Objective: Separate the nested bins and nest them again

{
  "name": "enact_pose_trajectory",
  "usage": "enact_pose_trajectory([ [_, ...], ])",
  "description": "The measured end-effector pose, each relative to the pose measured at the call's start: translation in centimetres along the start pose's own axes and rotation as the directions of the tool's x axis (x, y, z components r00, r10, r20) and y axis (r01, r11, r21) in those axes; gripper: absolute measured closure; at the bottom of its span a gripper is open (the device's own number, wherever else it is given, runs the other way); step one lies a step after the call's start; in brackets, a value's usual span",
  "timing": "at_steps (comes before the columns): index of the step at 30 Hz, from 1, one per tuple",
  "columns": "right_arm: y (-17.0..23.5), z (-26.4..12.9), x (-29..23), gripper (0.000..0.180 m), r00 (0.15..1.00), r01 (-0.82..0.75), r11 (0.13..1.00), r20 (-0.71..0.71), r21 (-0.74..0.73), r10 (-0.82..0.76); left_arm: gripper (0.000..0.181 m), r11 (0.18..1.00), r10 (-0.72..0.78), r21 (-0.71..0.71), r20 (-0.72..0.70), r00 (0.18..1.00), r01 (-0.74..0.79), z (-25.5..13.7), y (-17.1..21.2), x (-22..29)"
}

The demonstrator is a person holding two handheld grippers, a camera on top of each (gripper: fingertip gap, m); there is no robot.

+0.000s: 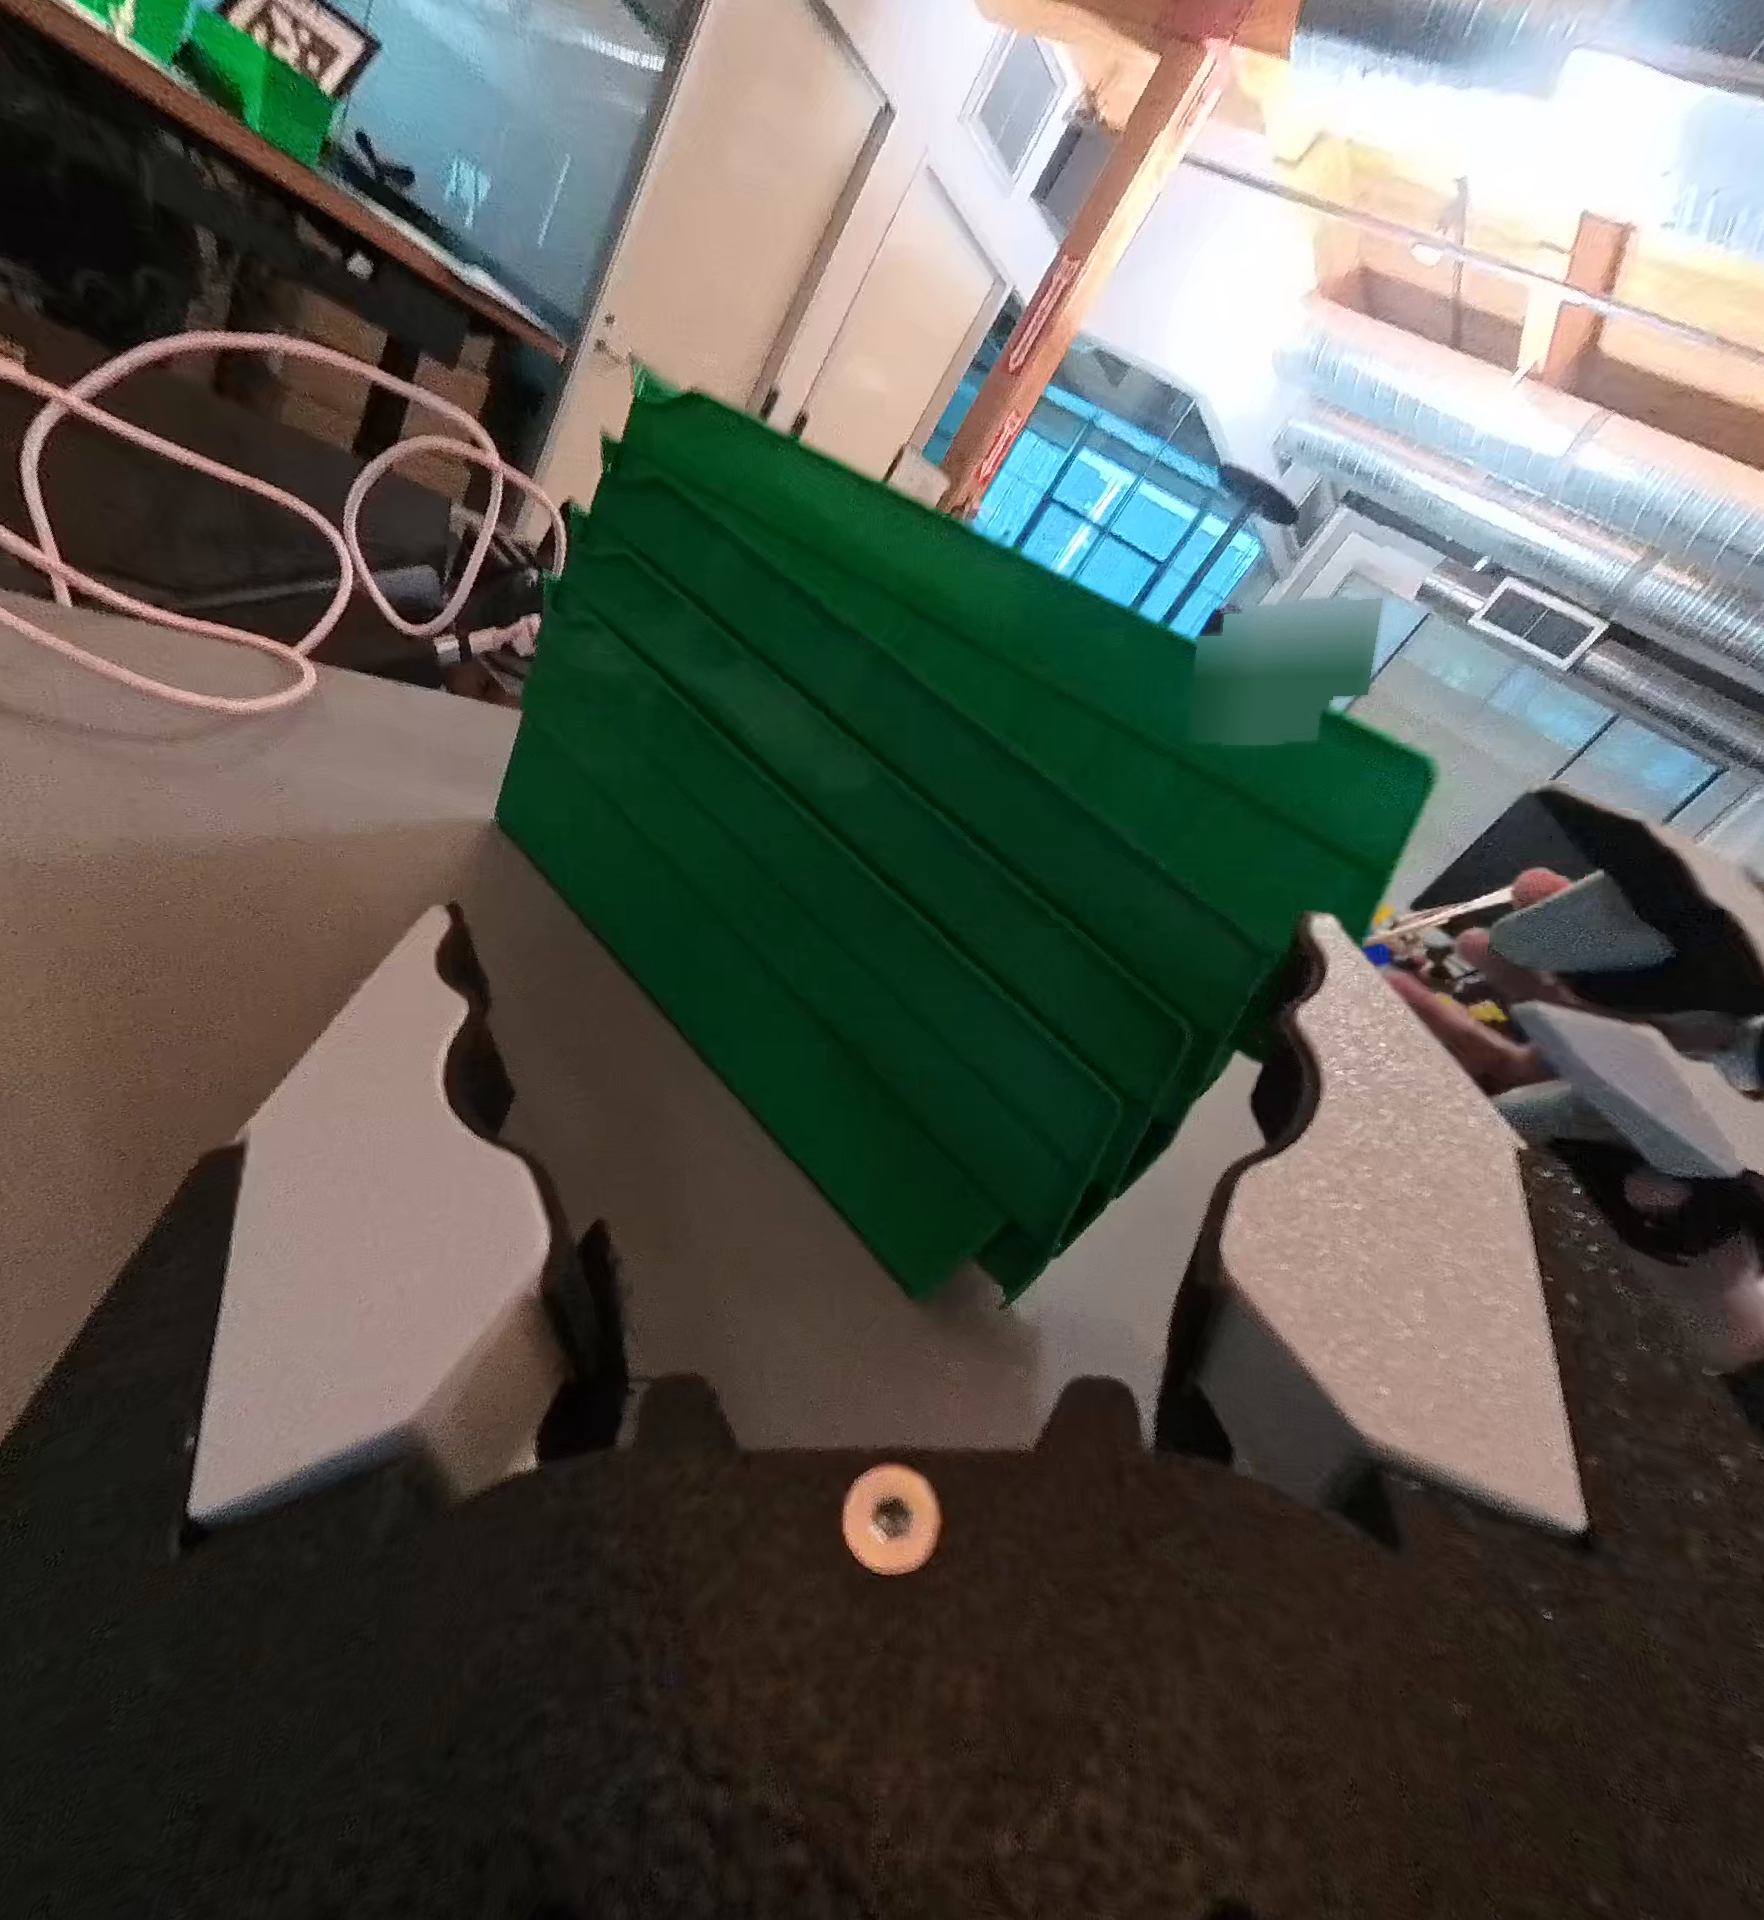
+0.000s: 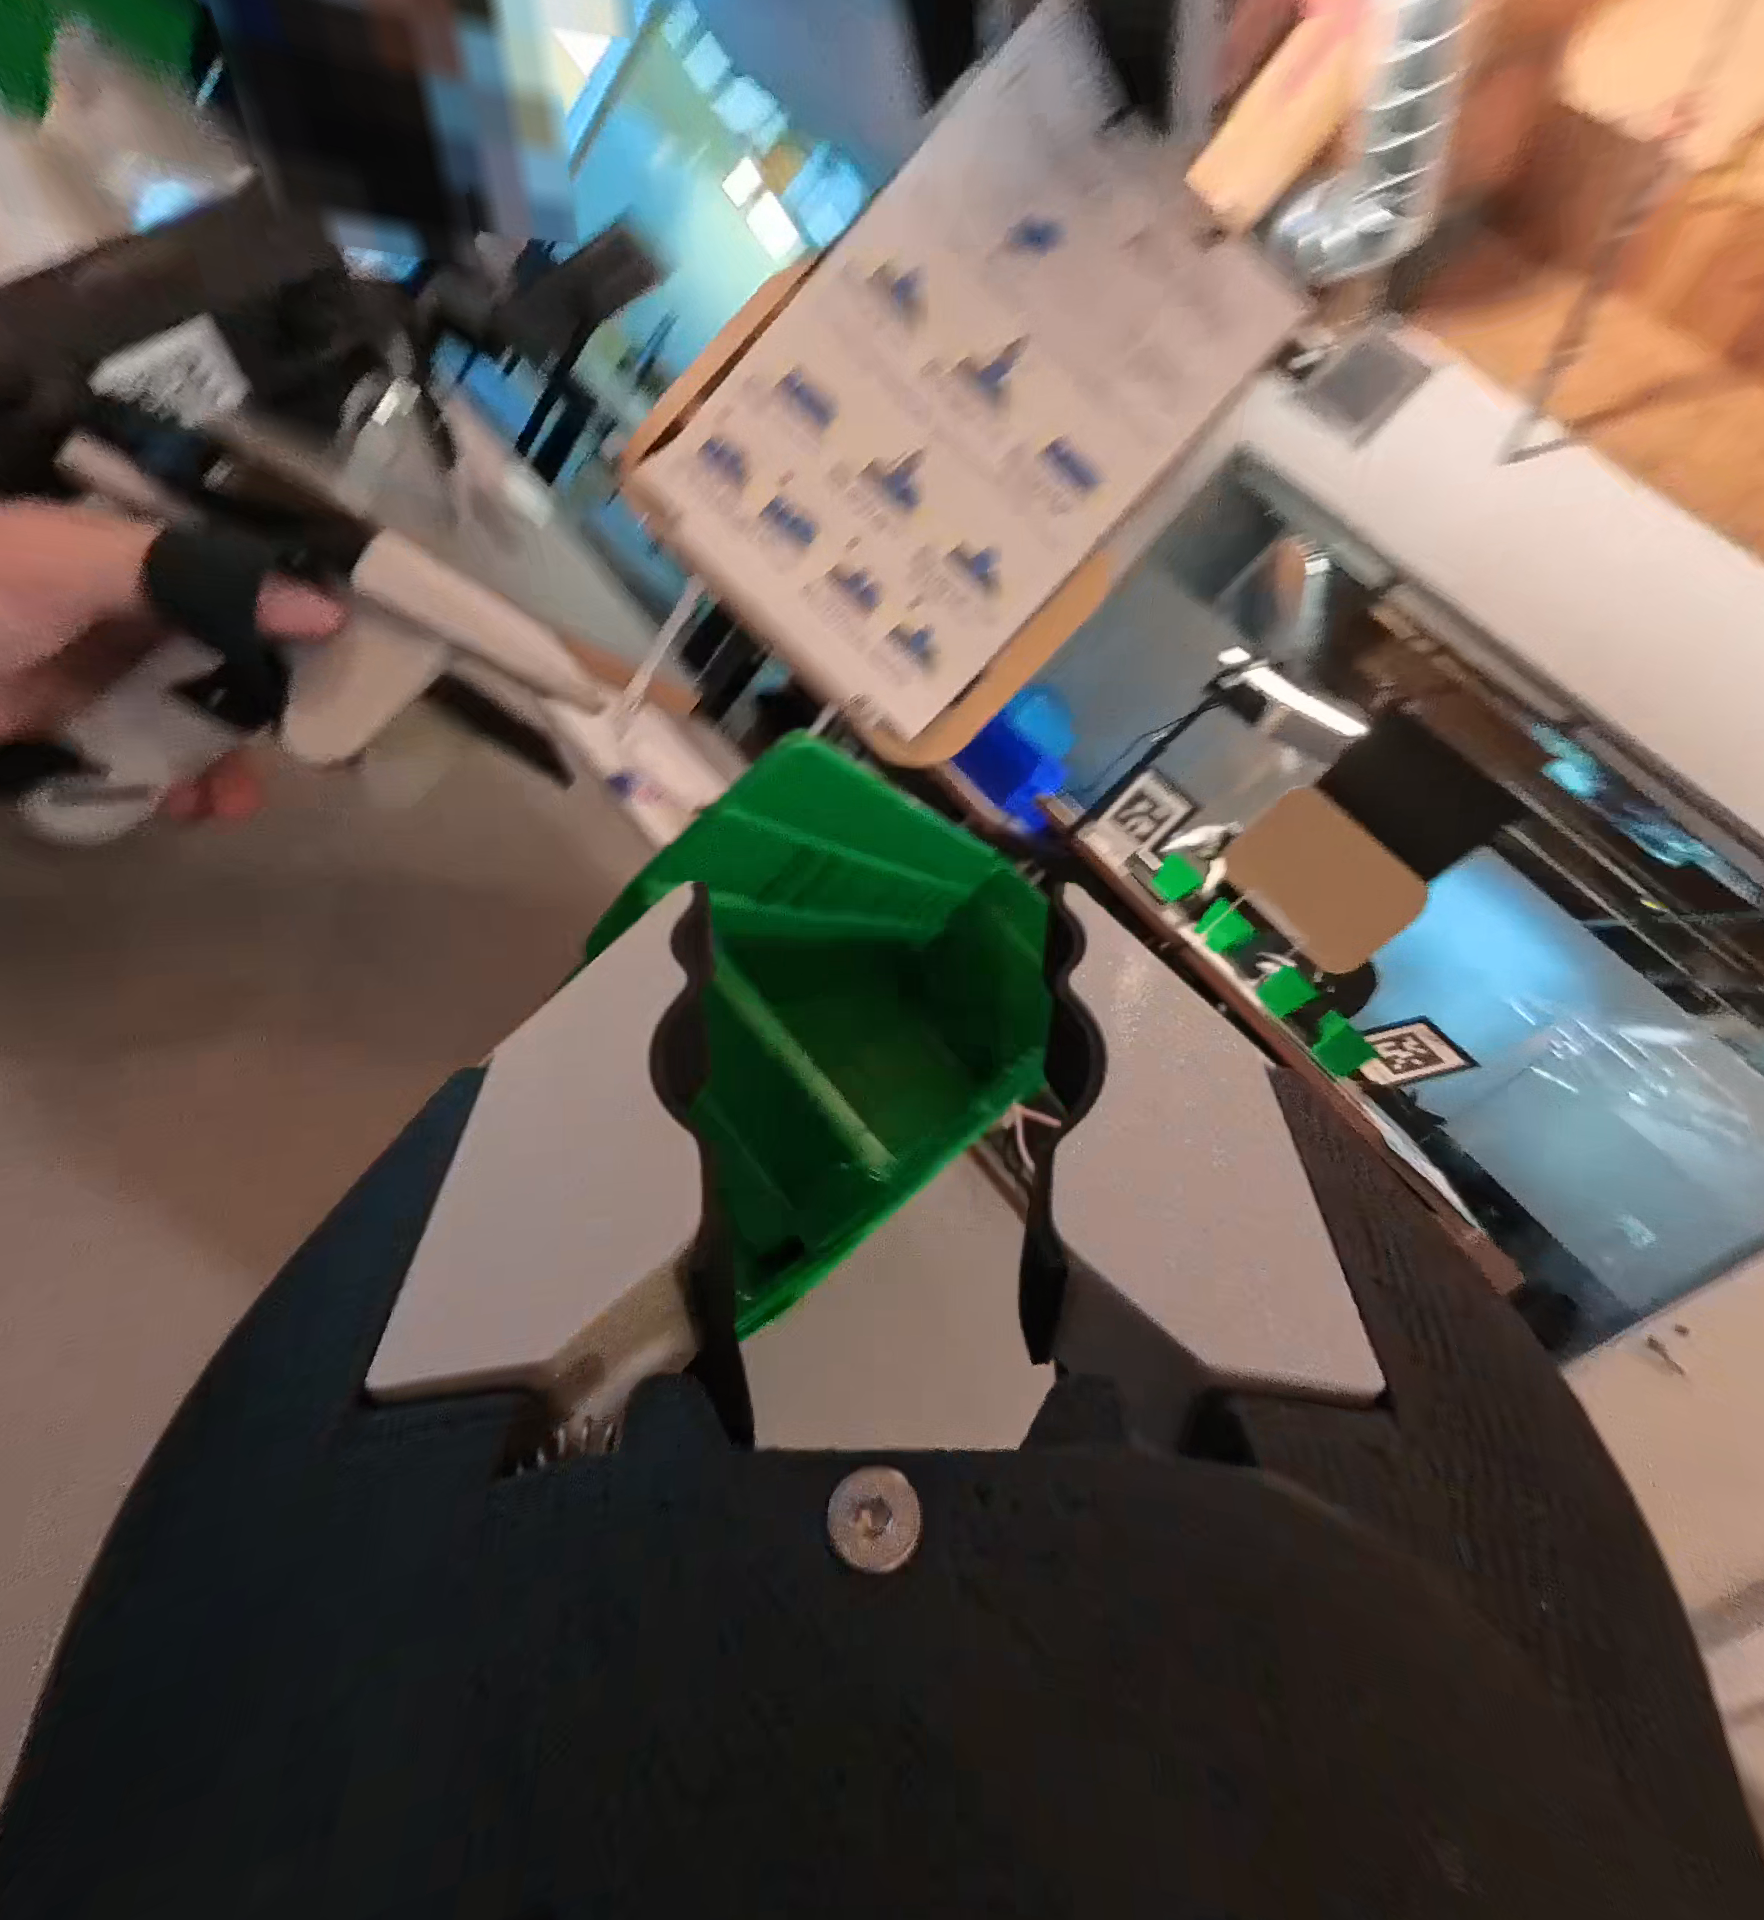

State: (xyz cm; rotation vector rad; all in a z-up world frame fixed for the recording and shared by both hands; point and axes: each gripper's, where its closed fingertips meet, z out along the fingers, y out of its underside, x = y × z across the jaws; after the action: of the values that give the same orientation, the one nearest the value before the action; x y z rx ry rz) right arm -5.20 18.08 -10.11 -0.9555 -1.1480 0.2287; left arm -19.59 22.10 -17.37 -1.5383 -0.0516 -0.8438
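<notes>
The left gripper (image 1: 878,997) hangs with fingers spread wide before the nested green bins (image 1: 919,831), which stand on the grey table (image 1: 130,883), gripping nothing. The right gripper (image 2: 873,1029) has its fingers around one green bin (image 2: 857,997), raised off the table; whether they actually pinch it is unclear.

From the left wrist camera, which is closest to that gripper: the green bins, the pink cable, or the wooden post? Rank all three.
1. Green bins: right ahead of the left gripper, on the table.
2. Pink cable: farther back, to the left.
3. Wooden post: farthest, in the background beyond the bins.
</notes>
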Motion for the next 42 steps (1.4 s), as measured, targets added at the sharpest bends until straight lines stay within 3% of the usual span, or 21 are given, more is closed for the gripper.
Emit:
enact_pose_trajectory([
  [3, 1.0, -2.9, 3.6, 0.115, 0.961, -0.182, 0.97, -0.18, 0.159, 0.21, 0.038, 0.997, 0.001, 0.078, -0.015, 1.0, 0.001, -0.2, -1.3, 0.5],
  [6, 4.9, -5.3, 6.0, 0.114, 0.861, -0.339, 0.906, -0.305, 0.254, 0.407, 0.041, 0.988, 0.006, 0.155, -0.008, 1.0, -0.005, -0.7, -2.4, 0.5],
  [8, 7.1, -6.4, 6.5, 0.115, 0.798, -0.418, 0.855, -0.326, 0.307, 0.507, 0.042, 0.98, 0.021, 0.197, 0.007, 1.0, -0.021, -1.0, -3.1, 0.5],
  [11, 8.1, -6.5, 6.5, 0.111, 0.751, -0.541, 0.78, -0.236, 0.315, 0.617, 0.041, 0.974, 0.051, 0.22, 0.039, 0.998, -0.058, -1.3, -3.5, 0.4],
  [17, 8.3, -6.6, 6.2, 0.111, 0.73, -0.588, 0.743, -0.186, 0.319, 0.657, 0.047, 0.963, 0.119, 0.229, 0.102, 0.988, -0.14, -1.2, -3.6, 0.6],
  [24, 7.9, -6.4, 5.5, 0.111, 0.742, -0.592, 0.746, -0.154, 0.305, 0.652, 0.045, 0.904, 0.146, 0.361, 0.24, 0.96, -0.228, -2.2, -5.0, 1.0],
  [29, 7.6, -6.3, 4.9, 0.111, 0.756, -0.586, 0.754, -0.136, 0.296, 0.641, 0.058, 0.913, 0.113, 0.329, 0.365, 0.924, -0.242, -3.0, -1.9, 0.6],
  [36, 7.4, -5.5, 3.8, 0.113, 0.791, -0.561, 0.79, -0.122, 0.248, 0.6, 0.053, 0.909, 0.164, 0.329, 0.28, 0.946, -0.255, -3.3, 0.4, 3.3],
  [38, 7.3, -5.2, 2.9, 0.132, 0.8, -0.569, 0.792, -0.071, 0.222, 0.595, 0.066, 0.91, 0.172, 0.311, 0.319, 0.932, -0.274, -3.2, 0.5, 2.6],
  [42, 7.4, -4.8, 2.0, 0.133, 0.81, -0.569, 0.801, -0.04, 0.185, 0.585, 0.085, 0.901, 0.228, 0.261, 0.393, 0.891, -0.346, -2.4, 0.4, 2.2],
])
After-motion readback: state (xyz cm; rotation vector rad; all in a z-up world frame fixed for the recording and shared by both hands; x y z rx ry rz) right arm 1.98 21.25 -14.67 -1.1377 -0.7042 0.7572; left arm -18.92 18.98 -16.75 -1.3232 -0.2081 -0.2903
